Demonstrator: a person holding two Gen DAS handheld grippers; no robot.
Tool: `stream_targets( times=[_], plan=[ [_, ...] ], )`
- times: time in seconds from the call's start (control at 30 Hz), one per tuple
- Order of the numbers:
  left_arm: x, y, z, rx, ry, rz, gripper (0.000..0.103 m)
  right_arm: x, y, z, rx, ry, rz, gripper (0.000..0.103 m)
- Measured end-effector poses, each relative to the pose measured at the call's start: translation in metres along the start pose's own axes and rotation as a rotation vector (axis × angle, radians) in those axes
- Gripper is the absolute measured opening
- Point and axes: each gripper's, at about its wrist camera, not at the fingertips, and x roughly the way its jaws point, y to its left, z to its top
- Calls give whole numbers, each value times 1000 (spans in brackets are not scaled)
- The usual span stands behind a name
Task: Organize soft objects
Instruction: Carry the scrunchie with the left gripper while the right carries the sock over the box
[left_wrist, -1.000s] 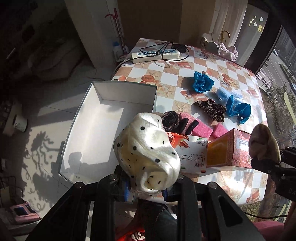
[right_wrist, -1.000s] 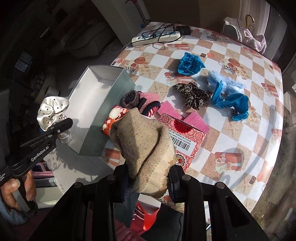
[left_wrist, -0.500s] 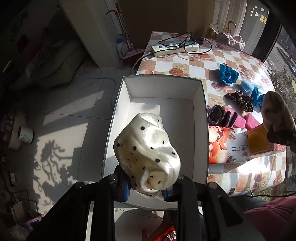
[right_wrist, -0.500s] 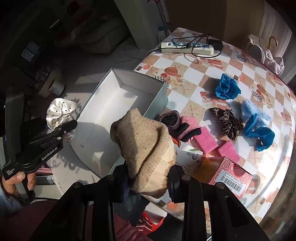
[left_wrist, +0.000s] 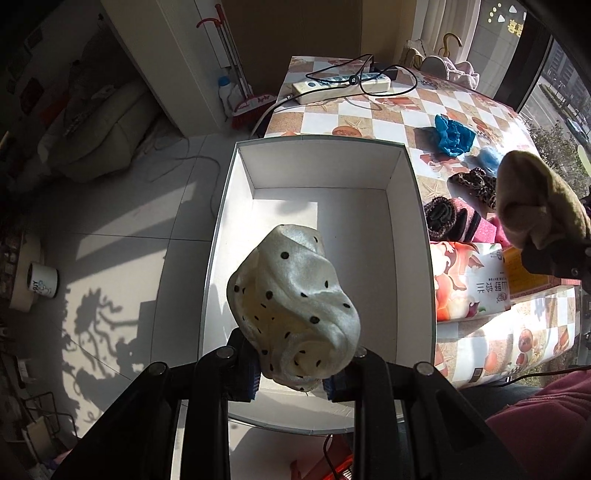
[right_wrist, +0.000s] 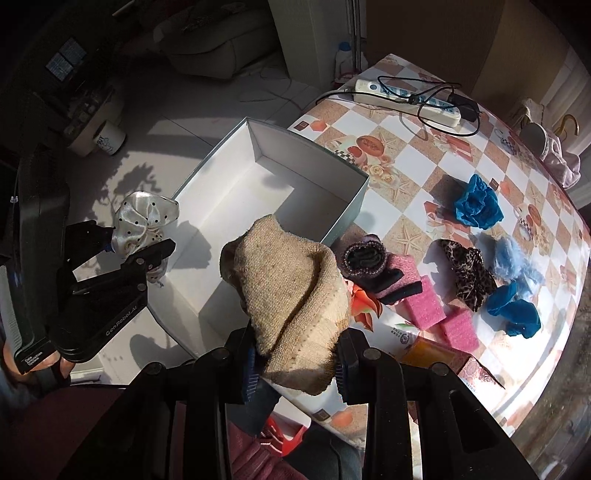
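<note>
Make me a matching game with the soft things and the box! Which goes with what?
Things:
1. white satin scrunchie with black dots
2. tan knitted sock
3. leopard-print scrunchie
4. white cardboard box

States:
A. lying on the checkered tablecloth
B. gripped in the right tongs
C. nothing inside
D. gripped in the left tongs

Pairs: 1-D, 2-B, 3-A, 4-C

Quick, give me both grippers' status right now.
Left gripper: closed on the white polka-dot scrunchie.
Right gripper: closed on the tan knit sock.
</note>
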Motion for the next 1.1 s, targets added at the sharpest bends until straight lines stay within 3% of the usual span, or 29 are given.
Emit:
stream_targets(
  times=[1.1],
  plan=[
    [26,23,-14,-54,82,-38,29,28,25,10,-55,92,18,34]
  ],
)
